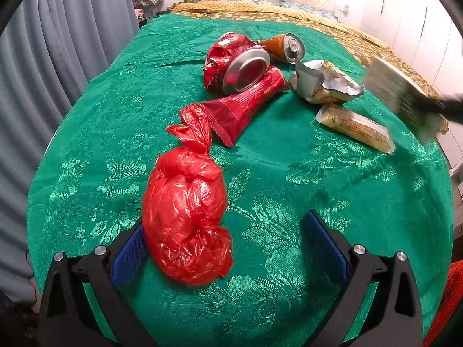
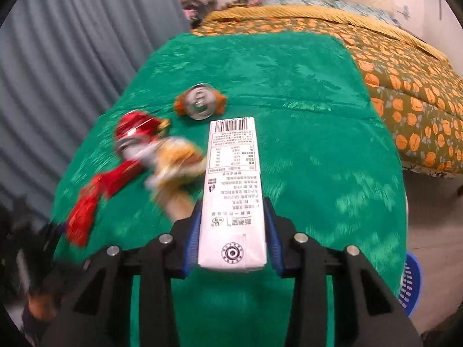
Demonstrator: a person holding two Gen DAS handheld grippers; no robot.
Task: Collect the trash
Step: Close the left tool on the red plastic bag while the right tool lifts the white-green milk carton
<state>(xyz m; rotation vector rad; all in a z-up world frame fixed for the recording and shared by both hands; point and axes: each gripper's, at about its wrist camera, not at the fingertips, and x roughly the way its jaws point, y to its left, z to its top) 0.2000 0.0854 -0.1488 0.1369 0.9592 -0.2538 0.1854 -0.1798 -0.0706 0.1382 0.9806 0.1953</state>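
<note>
A: Left wrist view sits low behind the left claw (image 1: 228, 248), close over the green worktop (image 1: 318, 179), facing the bed (image 1: 260, 11) at the far end.

B: Right wrist view sits higher behind the right claw (image 2: 233, 228), facing the same way. Shared: crushed red can (image 1: 231, 63) (image 2: 136, 133), orange can (image 1: 286, 46) (image 2: 199, 101), curtain (image 1: 58, 43) (image 2: 72, 57).

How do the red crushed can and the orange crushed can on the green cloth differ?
The red can is larger in view and shows its base; the orange can lies behind it and shows its pull-tab top. The red can touches a red wrapper; the orange does not. Both are crushed, lying on the cloth.
</note>
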